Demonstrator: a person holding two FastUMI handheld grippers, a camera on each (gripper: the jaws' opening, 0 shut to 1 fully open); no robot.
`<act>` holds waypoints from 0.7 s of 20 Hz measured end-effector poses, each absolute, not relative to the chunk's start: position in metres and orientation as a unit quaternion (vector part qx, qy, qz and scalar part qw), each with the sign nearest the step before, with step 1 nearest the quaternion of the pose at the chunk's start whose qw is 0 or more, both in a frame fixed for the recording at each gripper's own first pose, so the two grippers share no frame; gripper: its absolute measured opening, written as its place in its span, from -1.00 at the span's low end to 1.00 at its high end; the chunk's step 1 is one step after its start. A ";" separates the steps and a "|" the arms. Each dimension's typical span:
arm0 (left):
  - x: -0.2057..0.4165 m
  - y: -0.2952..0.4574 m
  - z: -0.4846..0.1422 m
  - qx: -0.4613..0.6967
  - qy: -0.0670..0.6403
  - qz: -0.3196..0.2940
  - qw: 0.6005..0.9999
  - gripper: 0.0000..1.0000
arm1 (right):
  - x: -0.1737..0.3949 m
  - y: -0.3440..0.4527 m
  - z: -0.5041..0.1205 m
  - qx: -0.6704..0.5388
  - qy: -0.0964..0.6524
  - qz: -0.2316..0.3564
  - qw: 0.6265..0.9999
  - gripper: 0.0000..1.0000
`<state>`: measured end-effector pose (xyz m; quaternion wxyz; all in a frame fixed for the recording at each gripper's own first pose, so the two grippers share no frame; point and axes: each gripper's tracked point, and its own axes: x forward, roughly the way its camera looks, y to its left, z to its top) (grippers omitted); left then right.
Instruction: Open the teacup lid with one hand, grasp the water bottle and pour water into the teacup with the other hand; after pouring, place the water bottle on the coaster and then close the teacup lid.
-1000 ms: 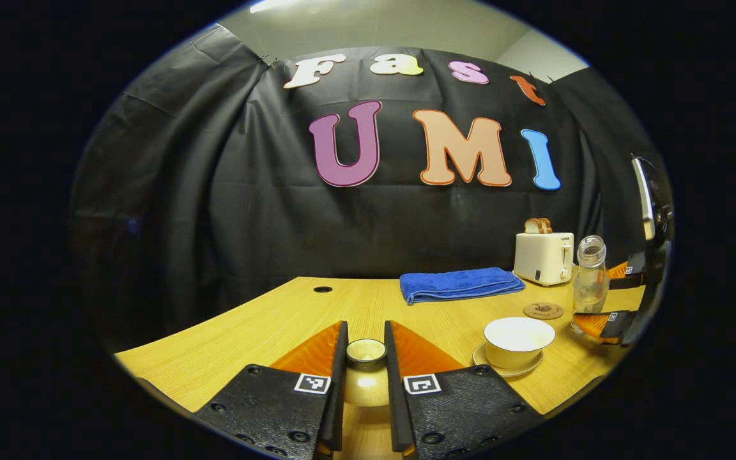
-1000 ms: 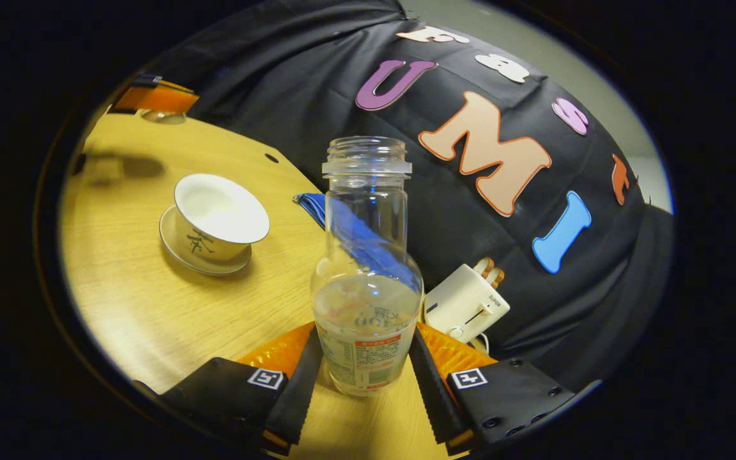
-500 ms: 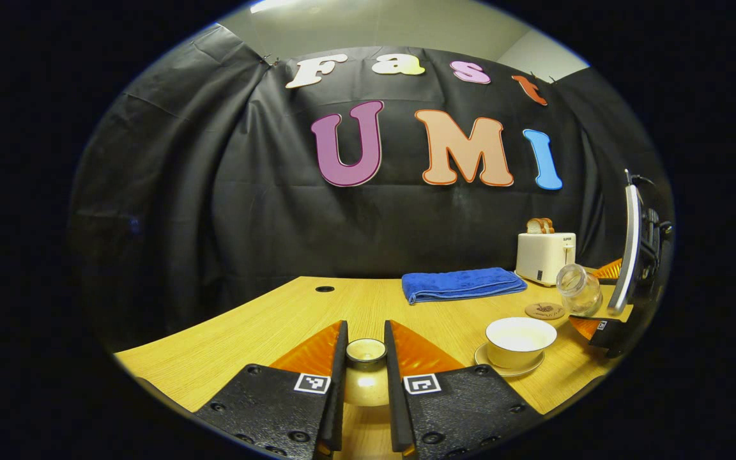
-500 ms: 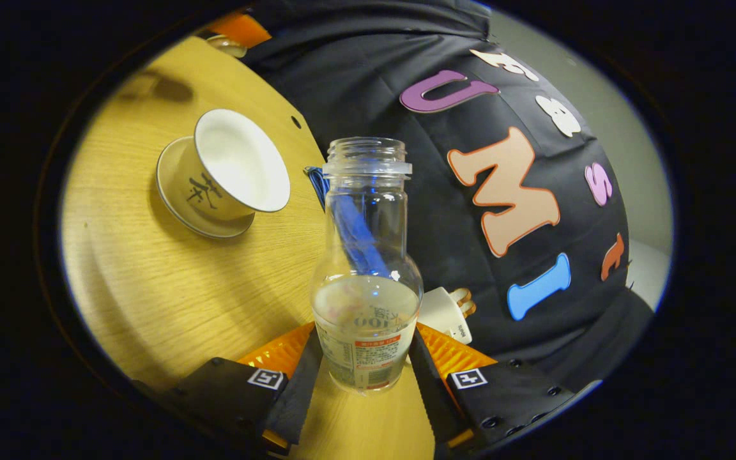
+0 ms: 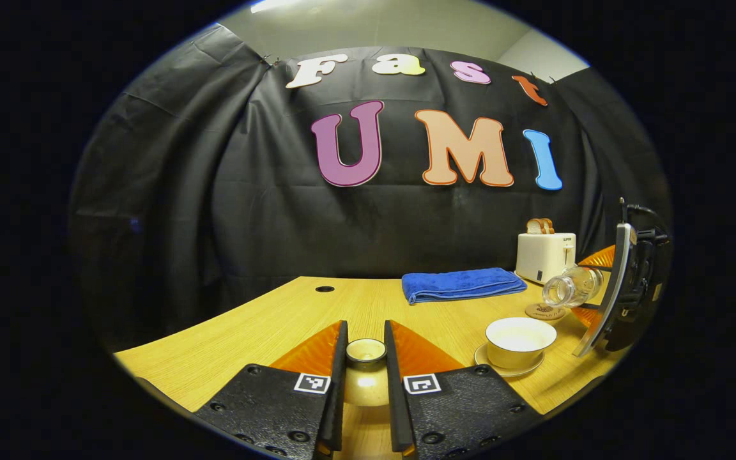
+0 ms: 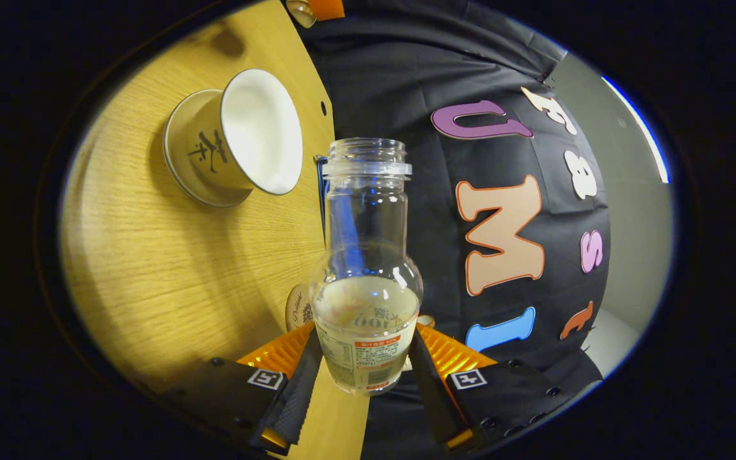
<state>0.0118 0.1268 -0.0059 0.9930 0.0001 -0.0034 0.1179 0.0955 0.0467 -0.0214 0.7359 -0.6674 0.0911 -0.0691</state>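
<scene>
Water bottle [image 6: 367, 281] clamped at its base between both right gripper [image 6: 363, 377] fingers, tipped nearly flat above the open teacup [image 5: 519, 342] on its saucer. Left gripper [image 5: 365, 383] narrow, both fingers pinching the teacup lid [image 5: 366, 374] off to the side, over the table [image 5: 266, 326].

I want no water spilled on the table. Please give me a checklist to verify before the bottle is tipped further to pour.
1. White ceramic teacup uncovered on its saucer: ok.
2. Cream teacup lid held aside by left gripper: ok.
3. Clear plastic water bottle clamped by both fingers of right gripper: ok.
4. Bottle uncapped, water inside: ok.
5. Bottle mouth above the cup: not ok; in the left gripper view it sits to the cup's right.
6. Round brown coaster free: ok.
</scene>
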 end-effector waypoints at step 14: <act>0.012 0.128 -0.005 0.001 -0.004 0.118 0.993 -0.46 | 0.100 0.053 -0.005 -0.759 0.057 -0.065 0.646 0.59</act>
